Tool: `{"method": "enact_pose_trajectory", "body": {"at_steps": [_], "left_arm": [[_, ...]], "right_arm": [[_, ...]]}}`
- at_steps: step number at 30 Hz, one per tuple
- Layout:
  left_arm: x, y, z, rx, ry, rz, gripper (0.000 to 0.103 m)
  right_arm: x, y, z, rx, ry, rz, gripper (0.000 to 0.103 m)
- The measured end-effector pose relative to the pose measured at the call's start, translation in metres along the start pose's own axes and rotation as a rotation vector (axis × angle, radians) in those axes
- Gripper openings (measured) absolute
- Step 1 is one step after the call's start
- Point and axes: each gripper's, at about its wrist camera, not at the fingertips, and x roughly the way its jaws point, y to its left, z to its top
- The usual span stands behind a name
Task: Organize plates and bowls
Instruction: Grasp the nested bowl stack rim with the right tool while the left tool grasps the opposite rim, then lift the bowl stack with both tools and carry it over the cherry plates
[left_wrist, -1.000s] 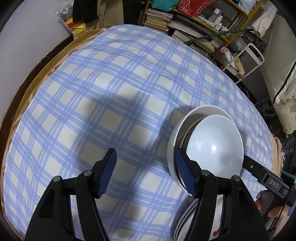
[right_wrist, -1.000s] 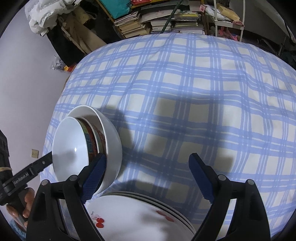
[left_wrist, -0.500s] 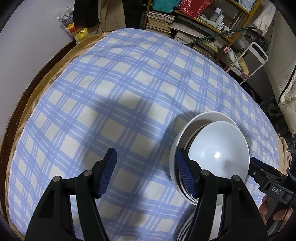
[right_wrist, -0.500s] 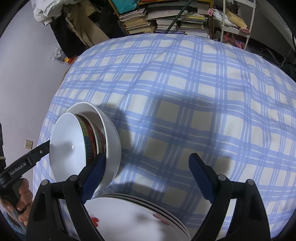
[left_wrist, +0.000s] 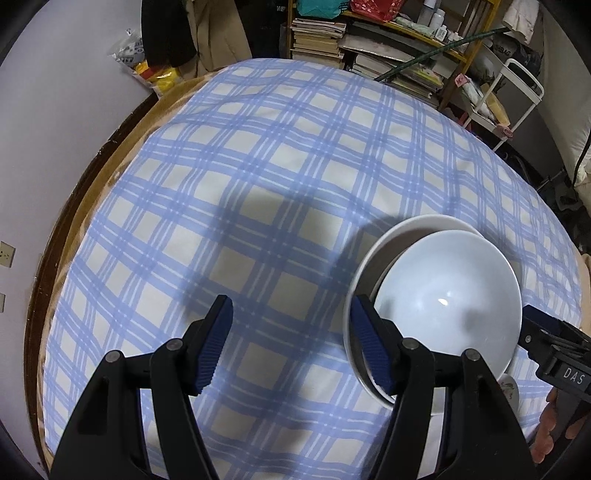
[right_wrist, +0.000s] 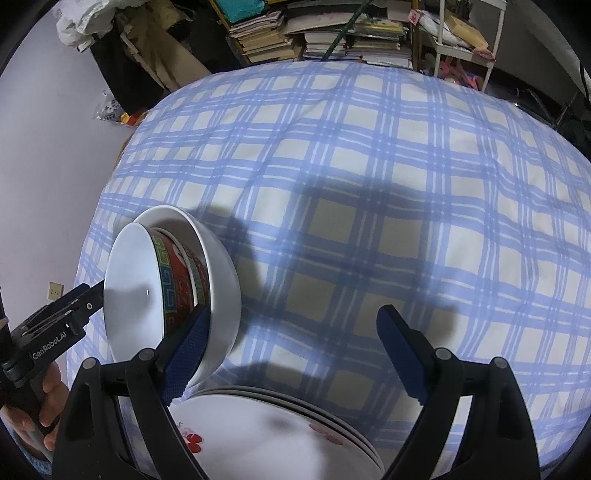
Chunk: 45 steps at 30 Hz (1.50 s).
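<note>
Starting at the left: left gripper (left_wrist: 291, 332) released, pads wide apart over bare checked cloth (left_wrist: 258, 166), gripping nothing, with the same spread as a second ago. Pulled slightly clear of the bowls since then: a second back its right pad overlapped the rim of the stack more deeply, and now only crosses the near edge of the outer rim. Whether touching or merely in front cannot be told. Tilted a little as well, with more of the book shelves (left_wrist: 369, 44) showing beyond the cloth.

Moving to the middle: stack of bowls (right_wrist: 129, 288) nested, a white one on top, a red patterned one under it, a larger white one outside, resting on the cloth between the two tools. Unmoved across the second.

Further right: right gripper (right_wrist: 293, 332) likewise released, pads apart and empty, its left pad overlapping the outer bowl, contact not clear. Hardly shifted. Pile of plates (right_wrist: 266, 435) with red marks lying just in front of the bowls, below that gripper, also unmoved.

Reading this for the task: bowls gathered in one stack, plates in another, both side by side, neither tool carrying anything, no loose dish in sight. Probably at or near the finish, judging by the slight backing away; nothing left to collect within these views.
</note>
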Motion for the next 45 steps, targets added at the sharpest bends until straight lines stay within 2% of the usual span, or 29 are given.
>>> {"method": "enact_pose_trajectory", "body": {"at_steps": [5, 8, 10, 13, 15, 16, 17, 18, 19, 24, 25, 30, 35, 40, 45], "left_arm": [[0.002, -0.003, -0.001, 0.029, 0.004, 0.022, 0.066], [0.002, -0.004, -0.002, 0.035, 0.004, 0.024, 0.063], [0.001, -0.006, -0.003, 0.030, 0.001, 0.016, 0.057], [0.000, -0.013, -0.005, 0.041, -0.005, 0.020, 0.040], [-0.001, -0.024, -0.006, 0.078, 0.002, 0.017, 0.021], [-0.001, -0.028, -0.006, 0.089, 0.003, 0.025, 0.018], [-0.001, -0.032, -0.007, 0.098, 0.003, 0.030, 0.012], [-0.001, -0.035, -0.007, 0.101, 0.007, 0.026, 0.005], [-0.001, -0.036, -0.006, 0.093, 0.012, 0.010, 0.002], [-0.001, -0.019, -0.005, -0.027, 0.021, -0.098, 0.002], [0.000, -0.017, -0.006, -0.032, 0.021, -0.113, 0.002], [0.005, -0.011, -0.007, -0.070, 0.033, -0.149, 0.002], [0.009, -0.005, -0.004, -0.105, 0.052, -0.213, 0.003], [0.013, 0.000, -0.005, -0.144, 0.054, -0.243, 0.004], [0.015, 0.000, -0.007, -0.138, 0.057, -0.233, 0.004]], "right_arm": [[-0.001, 0.005, -0.001, -0.010, -0.006, -0.024, 0.095], [-0.002, 0.006, -0.002, -0.005, -0.012, -0.032, 0.092], [-0.005, 0.009, -0.004, -0.021, -0.031, -0.034, 0.088], [-0.007, 0.015, -0.005, -0.040, -0.041, -0.040, 0.078], [-0.008, 0.020, -0.005, -0.052, -0.031, -0.043, 0.068], [-0.009, 0.023, -0.004, -0.059, -0.025, -0.044, 0.065], [-0.010, 0.026, -0.005, -0.065, -0.021, -0.040, 0.058], [-0.010, 0.028, -0.005, -0.070, -0.020, -0.037, 0.052], [-0.011, 0.029, -0.006, -0.070, -0.020, -0.036, 0.049], [-0.010, 0.035, -0.008, -0.022, -0.017, -0.001, 0.013], [-0.009, 0.037, -0.007, -0.022, -0.016, 0.006, 0.009], [-0.007, 0.051, -0.008, -0.061, -0.025, -0.051, 0.009], [-0.004, 0.038, -0.004, -0.009, -0.003, 0.001, 0.009], [-0.003, 0.039, -0.004, 0.007, -0.006, -0.004, 0.008], [0.000, 0.036, -0.004, 0.040, -0.008, 0.017, 0.009]]}}
